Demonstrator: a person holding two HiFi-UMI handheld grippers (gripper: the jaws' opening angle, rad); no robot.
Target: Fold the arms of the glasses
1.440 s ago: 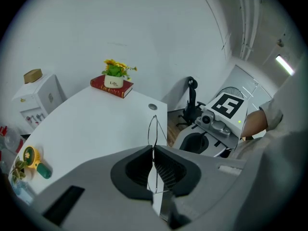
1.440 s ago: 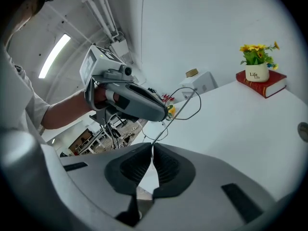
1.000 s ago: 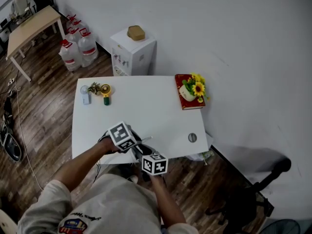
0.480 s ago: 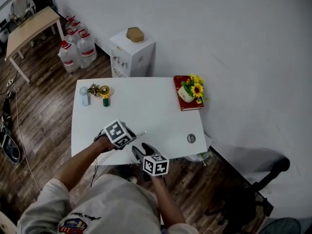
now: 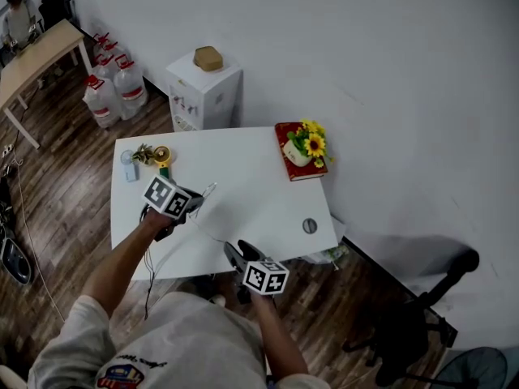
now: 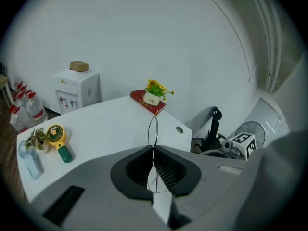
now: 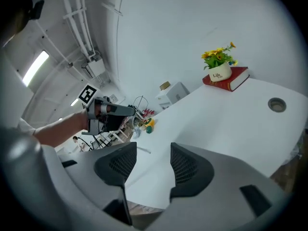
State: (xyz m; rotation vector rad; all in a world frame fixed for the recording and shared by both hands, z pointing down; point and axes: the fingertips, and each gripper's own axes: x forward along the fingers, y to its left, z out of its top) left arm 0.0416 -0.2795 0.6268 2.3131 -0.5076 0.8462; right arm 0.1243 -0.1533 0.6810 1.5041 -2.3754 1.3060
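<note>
Glasses [image 6: 153, 130] in left gripper [image 6: 154, 151]; sunflowers [image 5: 312, 143] in white pot [image 5: 297, 157]

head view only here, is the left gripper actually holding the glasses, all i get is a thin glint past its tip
Observer: Yes. In the left gripper view the left gripper is shut on the glasses; a thin wire rim stands up out of the closed jaws.
Operator: and the right one, anything in it
Observer: Nothing. The right gripper view shows the right gripper with its jaws apart and closing, and only bare table between them.
Operator: does it face the glasses at all
Observer: Roughly. They sit up and to the left in its view, held off the table by the left gripper.
</note>
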